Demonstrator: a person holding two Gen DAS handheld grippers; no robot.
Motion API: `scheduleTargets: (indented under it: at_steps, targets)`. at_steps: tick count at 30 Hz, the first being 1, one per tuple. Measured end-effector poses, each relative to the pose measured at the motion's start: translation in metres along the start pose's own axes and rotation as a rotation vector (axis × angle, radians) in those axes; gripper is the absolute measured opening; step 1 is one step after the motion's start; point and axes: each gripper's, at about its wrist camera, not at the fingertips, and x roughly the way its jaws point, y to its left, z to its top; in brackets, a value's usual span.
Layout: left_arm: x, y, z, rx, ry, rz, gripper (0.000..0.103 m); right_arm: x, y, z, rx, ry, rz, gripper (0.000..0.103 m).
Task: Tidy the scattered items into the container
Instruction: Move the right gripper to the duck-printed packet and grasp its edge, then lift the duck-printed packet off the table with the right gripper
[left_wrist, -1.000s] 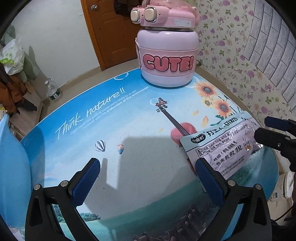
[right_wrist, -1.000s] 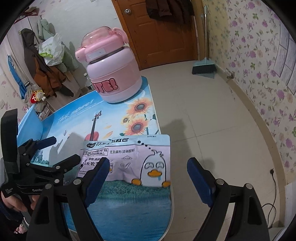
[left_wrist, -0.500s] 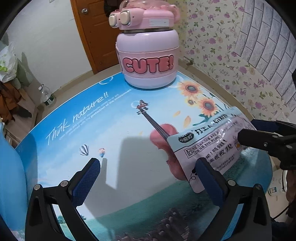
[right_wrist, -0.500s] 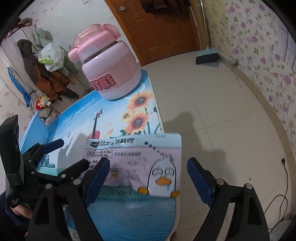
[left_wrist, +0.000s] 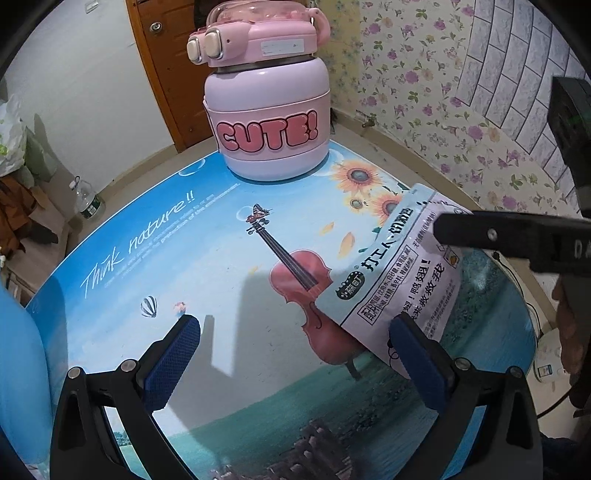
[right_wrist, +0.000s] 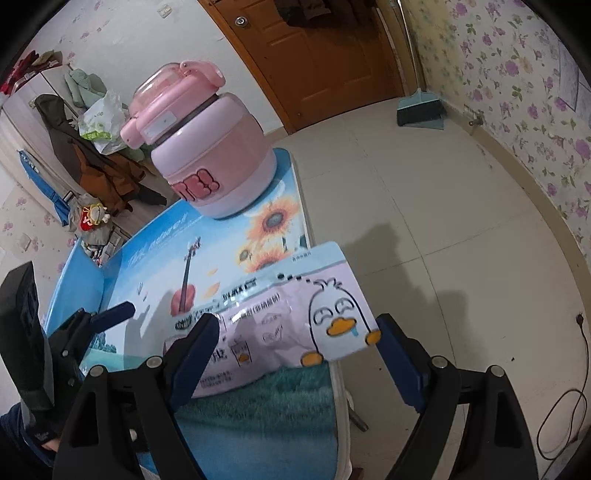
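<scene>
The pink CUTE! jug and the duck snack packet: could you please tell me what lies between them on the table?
Only bare printed tabletop, sunflowers there; the pink jug and snack packet stand apart in both wrist views.

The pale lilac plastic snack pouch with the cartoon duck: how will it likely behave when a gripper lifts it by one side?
The pale lilac plastic snack pouch with the cartoon duck looks thin and wrinkled, so it will probably sag rather than stay flat. Its glossy film may slip between the pads. It overhangs the edge of the printed table, so a push could send it off.

"CUTE!" — pink jug (left_wrist: 269, 110)
</scene>
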Motion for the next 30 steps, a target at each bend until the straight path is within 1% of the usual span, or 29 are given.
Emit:
scheduleTargets:
  at_steps: [6, 10, 13, 15, 16, 18, 19, 21, 22, 26, 28, 30]
  targets:
    - [0.0, -0.002, 0.0, -0.004, 0.001, -0.008, 0.103, 0.006, -0.005, 0.012, 0.02, -0.004, 0.038, 0.087]
    - [0.001, -0.003, 0.001, -0.003, 0.003, -0.009, 0.103, 0.017, -0.018, 0.015, 0.085, 0.022, 0.064, 0.087]
    - [0.0, -0.003, 0.0, -0.001, 0.004, -0.007, 0.103, 0.015, -0.021, 0.015, 0.102, -0.003, 0.073, 0.085]
    - [0.0, -0.003, 0.0, -0.001, 0.004, -0.006, 0.103, 0.009, -0.019, 0.016, 0.091, -0.034, 0.085, 0.071]
    - [0.0, -0.003, 0.0, -0.002, 0.004, -0.006, 0.103, 0.007, -0.017, 0.017, 0.077, -0.043, 0.076, 0.067]
    - [0.0, -0.003, 0.0, -0.003, 0.005, -0.004, 0.103, 0.002, -0.016, 0.018, 0.051, -0.059, 0.056, 0.051]
    - [0.0, -0.003, 0.0, -0.003, 0.005, -0.004, 0.103, 0.0, -0.016, 0.018, 0.049, -0.064, 0.053, 0.047]
    - [0.0, -0.003, 0.0, -0.003, 0.006, -0.003, 0.103, -0.005, -0.022, 0.02, 0.07, -0.073, 0.068, 0.034]
    - [0.0, -0.002, 0.0, -0.003, 0.007, -0.002, 0.103, -0.008, -0.025, 0.021, 0.084, -0.075, 0.081, 0.031]
    - [-0.002, -0.001, -0.002, 0.0, 0.007, 0.003, 0.103, -0.02, -0.037, 0.02, 0.147, -0.09, 0.139, 0.004]
    - [-0.004, -0.001, -0.003, 0.005, 0.006, 0.008, 0.103, -0.026, -0.042, 0.02, 0.186, -0.104, 0.182, 0.003]
    - [-0.005, -0.001, -0.005, 0.01, 0.002, 0.015, 0.103, -0.031, -0.039, 0.019, 0.185, -0.115, 0.189, 0.003]
